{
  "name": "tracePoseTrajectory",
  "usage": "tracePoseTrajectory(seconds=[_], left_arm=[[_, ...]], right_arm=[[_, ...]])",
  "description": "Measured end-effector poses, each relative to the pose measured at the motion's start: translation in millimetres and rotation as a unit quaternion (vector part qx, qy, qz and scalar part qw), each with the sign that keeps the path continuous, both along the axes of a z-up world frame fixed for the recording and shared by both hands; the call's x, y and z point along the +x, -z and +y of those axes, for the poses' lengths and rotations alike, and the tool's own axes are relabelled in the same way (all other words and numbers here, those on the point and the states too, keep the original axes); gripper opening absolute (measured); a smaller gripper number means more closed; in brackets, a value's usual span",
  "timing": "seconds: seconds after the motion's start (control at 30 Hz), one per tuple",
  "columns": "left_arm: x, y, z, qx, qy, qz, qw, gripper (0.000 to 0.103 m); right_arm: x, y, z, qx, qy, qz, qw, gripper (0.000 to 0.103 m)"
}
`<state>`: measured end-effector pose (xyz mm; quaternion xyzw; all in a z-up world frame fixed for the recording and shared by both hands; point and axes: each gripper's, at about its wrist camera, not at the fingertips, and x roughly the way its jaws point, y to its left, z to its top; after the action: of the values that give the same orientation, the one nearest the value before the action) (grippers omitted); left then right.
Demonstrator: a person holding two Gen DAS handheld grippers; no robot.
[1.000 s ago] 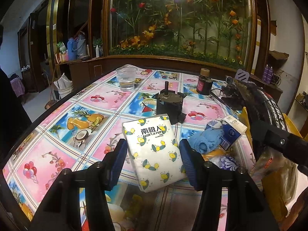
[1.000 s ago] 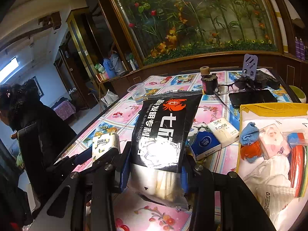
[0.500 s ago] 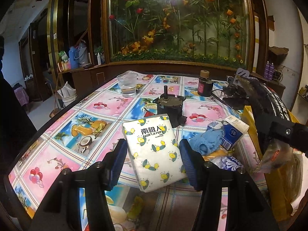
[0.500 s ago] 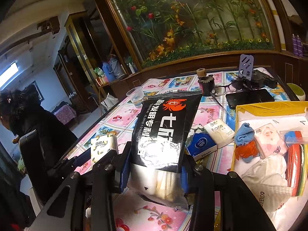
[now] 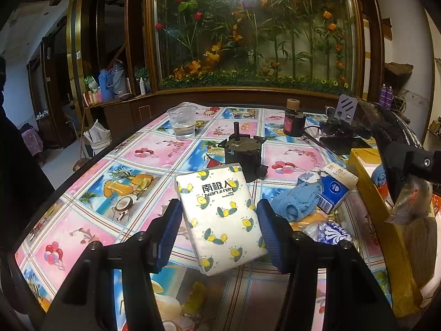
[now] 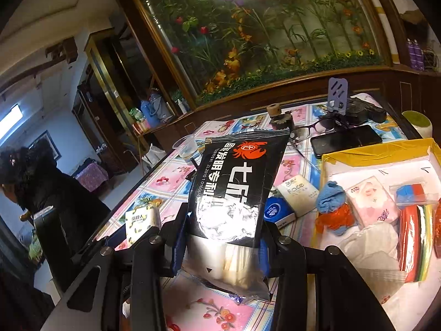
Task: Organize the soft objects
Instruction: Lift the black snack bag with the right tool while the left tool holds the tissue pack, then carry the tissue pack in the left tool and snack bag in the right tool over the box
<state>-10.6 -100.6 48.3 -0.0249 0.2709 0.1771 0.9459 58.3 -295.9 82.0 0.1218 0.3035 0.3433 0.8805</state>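
**Both fingers loaded, box ahead**

The left gripper (image 5: 219,227) grasps a tissue pack (image 5: 220,220) between its fingers, lifted off the desk (image 5: 143,154). The right gripper (image 6: 220,245) clamps a black pouch (image 6: 234,190), presumably bound for the box (image 6: 369,155) right of its fingers. Beyond the left fingers, a motor (image 5: 242,151) and blue cloth (image 5: 297,200) crowd the way.

— What covers the table (image 5: 115,182)?
— A glossy cloth of pink and blue picture squares.
— And on it?
— A clear plastic cup (image 5: 183,122), a dark bottle (image 5: 293,118), a black motor (image 5: 242,151), glasses (image 6: 314,128), a phone (image 6: 346,140), a blue cloth (image 5: 296,201), two tissue packs (image 6: 289,198) and a yellow-rimmed box (image 6: 366,153)
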Motion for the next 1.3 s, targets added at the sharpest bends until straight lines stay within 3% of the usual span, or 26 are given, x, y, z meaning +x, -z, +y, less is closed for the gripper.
tracePoseTrajectory(seconds=[0.3, 0.57, 0.8, 0.97, 1.13, 1.3], left_arm=[[0, 0, 0, -0.001, 0.001, -0.001, 1.0, 0.055], [0, -2, -4, -0.015, 0.015, 0.002, 0.9998, 0.055], [5, -20, -37, -0.036, 0.067, 0.001, 0.9971, 0.055], [20, -28, -81, -0.084, 0.143, 0.023, 0.986, 0.055], [39, -23, -126, -0.128, 0.208, 0.056, 0.9682, 0.055], [47, -2, -172, -0.13, 0.26, 0.101, 0.9513, 0.055]], right_arm=[[4, -4, -23, 0.013, 0.024, 0.0, 1.0, 0.045], [22, -9, -75, 0.025, 0.096, 0.008, 0.995, 0.044], [40, -7, -129, 0.019, 0.162, 0.028, 0.986, 0.045], [55, 6, -156, 0.019, 0.191, 0.08, 0.978, 0.044], [60, 7, -168, 0.01, 0.211, 0.086, 0.974, 0.044], [64, 12, -175, -0.011, 0.229, 0.101, 0.968, 0.044]])
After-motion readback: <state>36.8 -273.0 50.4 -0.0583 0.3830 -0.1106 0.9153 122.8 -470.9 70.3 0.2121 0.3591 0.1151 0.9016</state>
